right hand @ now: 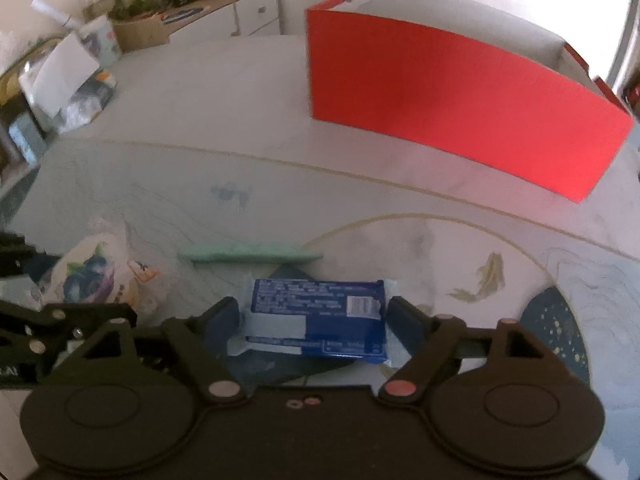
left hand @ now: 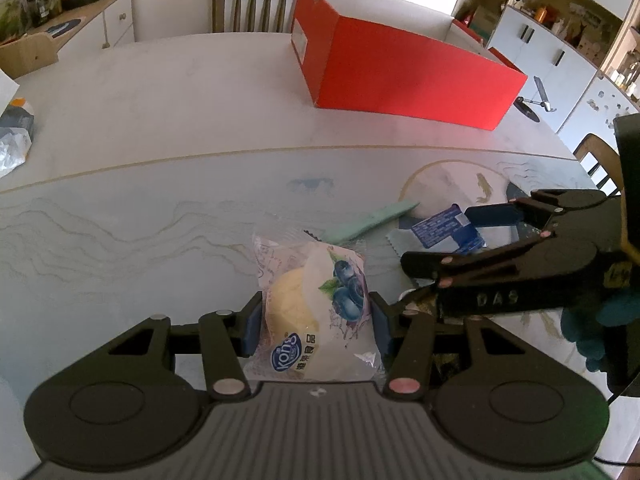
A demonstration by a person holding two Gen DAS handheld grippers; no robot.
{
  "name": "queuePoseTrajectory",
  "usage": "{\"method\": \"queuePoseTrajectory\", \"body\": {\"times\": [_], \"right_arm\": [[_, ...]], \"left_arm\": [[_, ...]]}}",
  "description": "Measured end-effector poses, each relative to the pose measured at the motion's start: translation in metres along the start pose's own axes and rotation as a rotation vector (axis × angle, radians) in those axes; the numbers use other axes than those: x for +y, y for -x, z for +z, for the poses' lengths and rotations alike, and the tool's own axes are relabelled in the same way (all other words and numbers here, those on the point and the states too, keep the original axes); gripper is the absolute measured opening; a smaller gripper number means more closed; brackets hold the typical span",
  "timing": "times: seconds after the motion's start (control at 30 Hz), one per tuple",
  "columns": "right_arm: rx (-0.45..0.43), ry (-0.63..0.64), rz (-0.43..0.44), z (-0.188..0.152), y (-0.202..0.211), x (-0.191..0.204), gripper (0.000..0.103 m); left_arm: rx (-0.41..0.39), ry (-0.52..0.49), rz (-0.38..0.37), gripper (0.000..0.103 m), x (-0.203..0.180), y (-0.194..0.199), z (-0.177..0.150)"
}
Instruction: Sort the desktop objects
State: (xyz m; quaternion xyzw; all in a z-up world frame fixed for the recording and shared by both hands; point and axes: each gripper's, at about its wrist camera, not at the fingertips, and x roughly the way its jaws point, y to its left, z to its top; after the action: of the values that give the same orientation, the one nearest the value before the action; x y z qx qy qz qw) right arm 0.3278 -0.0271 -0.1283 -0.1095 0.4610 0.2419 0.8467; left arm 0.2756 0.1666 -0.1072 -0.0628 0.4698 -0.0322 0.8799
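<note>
A clear-wrapped bun packet (left hand: 316,300) with a blueberry print sits between the fingers of my left gripper (left hand: 316,320), whose blue pads press on both its sides just above the table mat. To the right, my right gripper (right hand: 314,316) straddles a blue snack packet (right hand: 320,320) lying flat on the mat; the pads stand at its two ends without squeezing it. In the left wrist view the right gripper (left hand: 438,238) reaches in from the right over that blue packet (left hand: 444,228). A pale green strip (right hand: 248,256) lies just beyond both packets.
An open red cardboard box (left hand: 400,76) stands on the far half of the table (left hand: 180,92). A wooden chair (left hand: 252,4) is behind it. Bags and papers (right hand: 68,84) crowd the left edge, and a small metal stand (left hand: 536,100) is at the far right. A teal-gloved hand (left hand: 592,332) holds the right gripper.
</note>
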Motion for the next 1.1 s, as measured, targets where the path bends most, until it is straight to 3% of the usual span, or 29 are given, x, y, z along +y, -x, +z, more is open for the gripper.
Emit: {"method": "queuePoseTrajectory", "body": {"times": [0.2,0.37,0.47,1.1], "right_arm": [[-0.043,0.009,-0.011,-0.006,-0.001,0.003,0.089],[-0.041,0.008,-0.024,-0.005,0.001,0.003,0.083],[-0.053,0.003,-0.026,-0.005,0.004,0.001,0.072],[-0.078,-0.027,-0.006,-0.002,0.036,-0.016,0.071]], "left_arm": [[0.002,0.005,0.005,0.051,0.001,0.0,-0.002],[-0.003,0.005,0.001,0.051,0.001,0.0,-0.002],[-0.003,0.003,-0.003,0.051,0.0,0.0,-0.001],[-0.035,-0.019,-0.031,0.051,-0.018,0.012,0.016]]}}
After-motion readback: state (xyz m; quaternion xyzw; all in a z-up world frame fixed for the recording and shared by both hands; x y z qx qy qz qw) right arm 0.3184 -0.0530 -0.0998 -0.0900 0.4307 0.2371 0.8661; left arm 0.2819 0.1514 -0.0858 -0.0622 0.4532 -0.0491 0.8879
